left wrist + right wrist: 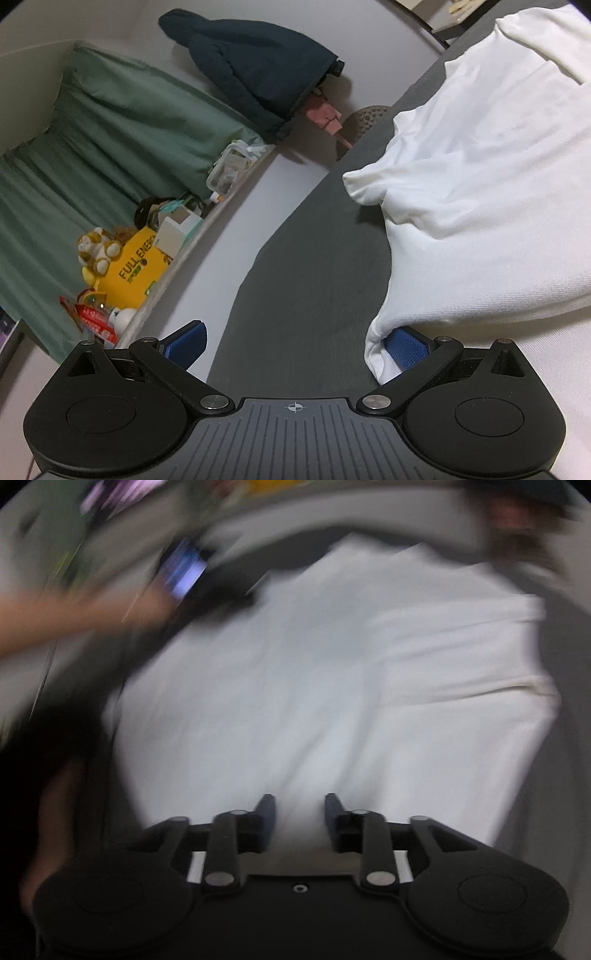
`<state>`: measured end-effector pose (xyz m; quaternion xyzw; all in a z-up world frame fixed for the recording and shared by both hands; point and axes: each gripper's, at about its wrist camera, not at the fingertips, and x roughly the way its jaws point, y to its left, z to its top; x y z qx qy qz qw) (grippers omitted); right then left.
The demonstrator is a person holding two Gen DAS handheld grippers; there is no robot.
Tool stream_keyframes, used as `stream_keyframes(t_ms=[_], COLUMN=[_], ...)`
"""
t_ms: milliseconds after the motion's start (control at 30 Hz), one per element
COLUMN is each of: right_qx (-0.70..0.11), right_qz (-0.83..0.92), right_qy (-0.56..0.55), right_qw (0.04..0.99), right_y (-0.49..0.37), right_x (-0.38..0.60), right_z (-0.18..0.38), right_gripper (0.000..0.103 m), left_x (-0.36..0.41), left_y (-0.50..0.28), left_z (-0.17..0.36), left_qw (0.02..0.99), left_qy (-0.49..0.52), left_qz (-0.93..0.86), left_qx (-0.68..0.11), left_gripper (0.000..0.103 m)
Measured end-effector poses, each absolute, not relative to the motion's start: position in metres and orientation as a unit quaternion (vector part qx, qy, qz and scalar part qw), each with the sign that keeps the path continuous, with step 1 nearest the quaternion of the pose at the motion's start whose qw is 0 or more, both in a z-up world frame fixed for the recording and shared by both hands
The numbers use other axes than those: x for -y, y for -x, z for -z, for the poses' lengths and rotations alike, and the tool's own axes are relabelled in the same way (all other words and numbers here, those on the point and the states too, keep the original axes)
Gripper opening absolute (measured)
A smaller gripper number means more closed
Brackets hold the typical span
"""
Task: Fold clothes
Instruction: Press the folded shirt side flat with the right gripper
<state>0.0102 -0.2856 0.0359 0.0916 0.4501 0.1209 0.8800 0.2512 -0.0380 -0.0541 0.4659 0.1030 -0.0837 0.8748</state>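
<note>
Left gripper [295,347]: jaws wide apart, right pad tucked under a fabric edge, nothing pinched. White garment [480,206]: spread on the dark grey surface [314,277]; light, limp, likely to sag; best taken at hem corners. Right gripper [300,819]: jaws partly apart above the cloth, empty.
</note>
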Motion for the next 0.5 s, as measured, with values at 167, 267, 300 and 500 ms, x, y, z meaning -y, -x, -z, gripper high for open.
stream_keyframes(t_ms=[167,267,300,500], right_qx=[-0.47,-0.47,-0.473,-0.495], right_qz=[-0.066,-0.088,-0.095,-0.069], right_qy=[-0.141,-0.15,-0.152,-0.108], right_qw=[0.869,0.865,0.863,0.859], right_y=[-0.018,-0.024,-0.026,-0.019], right_x=[0.314,0.311,0.309,0.302], right_z=[-0.01,-0.004,-0.003,-0.009], right_gripper=[0.029,0.021,0.007,0.002], left_x=[0.032,0.031,0.031,0.028], left_y=[-0.253,-0.253,-0.253,-0.253], left_z=[0.054,0.056,0.056,0.057], left_qw=[0.888,0.89,0.891,0.897], left_qy=[-0.439,-0.432,-0.432,-0.419], left_qz=[0.074,0.071,0.07,0.064], left_qx=[-0.119,-0.123,-0.123,-0.128], left_gripper=[0.103,0.103,0.103,0.103])
